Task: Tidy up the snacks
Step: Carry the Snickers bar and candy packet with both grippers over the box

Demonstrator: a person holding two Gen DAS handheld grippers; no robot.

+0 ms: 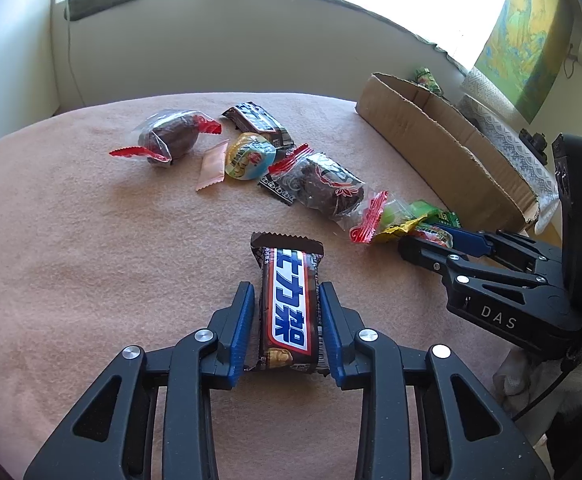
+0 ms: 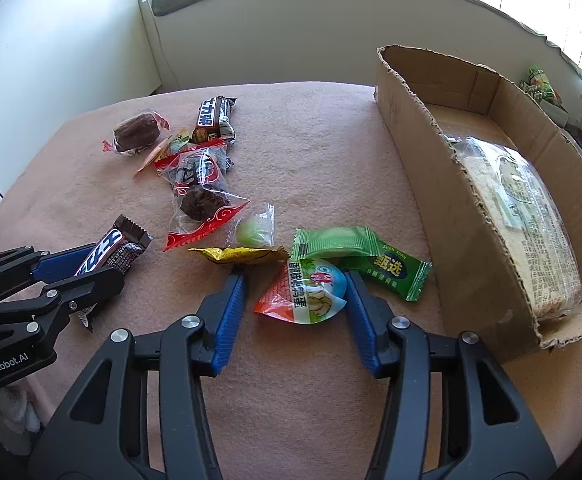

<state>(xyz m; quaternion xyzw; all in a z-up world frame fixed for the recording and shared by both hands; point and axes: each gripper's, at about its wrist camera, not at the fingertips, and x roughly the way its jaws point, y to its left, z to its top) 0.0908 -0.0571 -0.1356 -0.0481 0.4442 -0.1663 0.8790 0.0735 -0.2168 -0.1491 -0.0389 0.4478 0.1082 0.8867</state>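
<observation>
My left gripper (image 1: 287,300) is shut on a brown chocolate bar (image 1: 289,312) with blue and white lettering, on the pink cloth; it also shows in the right wrist view (image 2: 107,256). My right gripper (image 2: 297,280) is open around an orange and white quail-egg packet (image 2: 307,292), its pads not touching it. A green packet (image 2: 361,260), a small clear green candy (image 2: 255,232) and a yellow wrapper (image 2: 239,255) lie just beyond. A cardboard box (image 2: 423,152) at the right holds a large clear-wrapped pack (image 2: 523,216).
More snacks lie farther back on the cloth: two clear red-edged packs of dark cakes (image 2: 199,188) (image 2: 137,132), another chocolate bar (image 2: 213,118) and a round colourful packet (image 1: 249,156). A white wall and a windowsill stand behind the table.
</observation>
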